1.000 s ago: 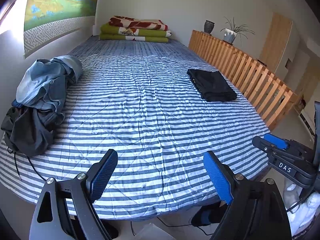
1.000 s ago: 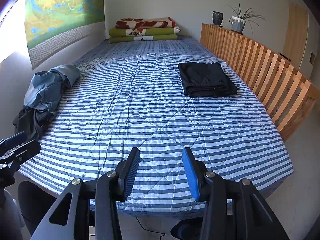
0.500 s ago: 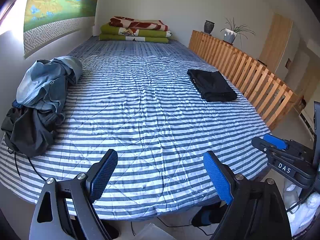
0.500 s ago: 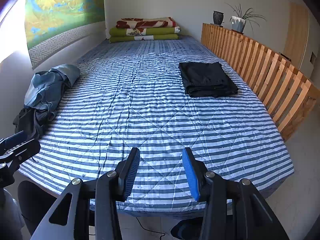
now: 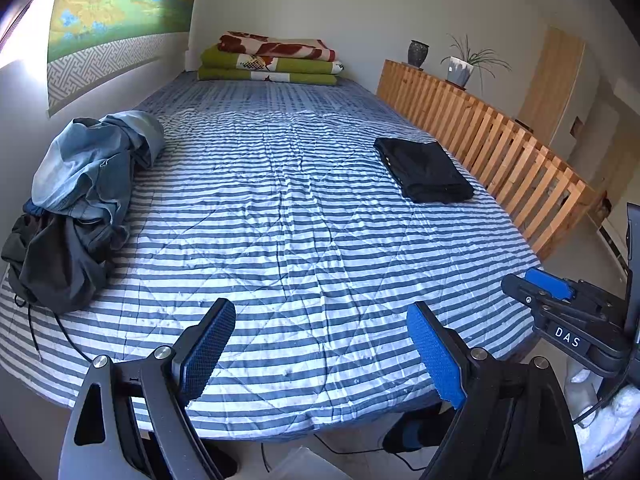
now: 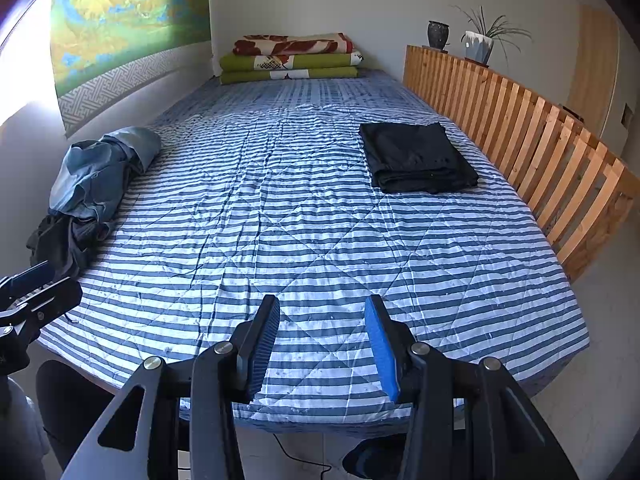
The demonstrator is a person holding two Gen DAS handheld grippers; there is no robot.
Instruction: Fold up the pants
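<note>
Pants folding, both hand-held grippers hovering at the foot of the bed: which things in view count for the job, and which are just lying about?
For the job:
- heap of unfolded clothes, left edge of the bed
- folded black pants, by the wooden rail
- left hand-held gripper and right hand-held gripper, both open, empty

Lying about:
- stacked blankets
- dark vase
- potted plant
- wall hanging

Left gripper (image 5: 320,354): fingers (image 5: 206,354) spread wide, blue pads facing each other, nothing between them, held level and pointing forward. Right gripper (image 6: 322,346): also parted but gap noticeably narrower, nothing held, same forward aim. Both held side by side, well apart; each one pokes into other's view at frame edge. No hands or sleeves visible, just black finger arms and bolts.
</note>
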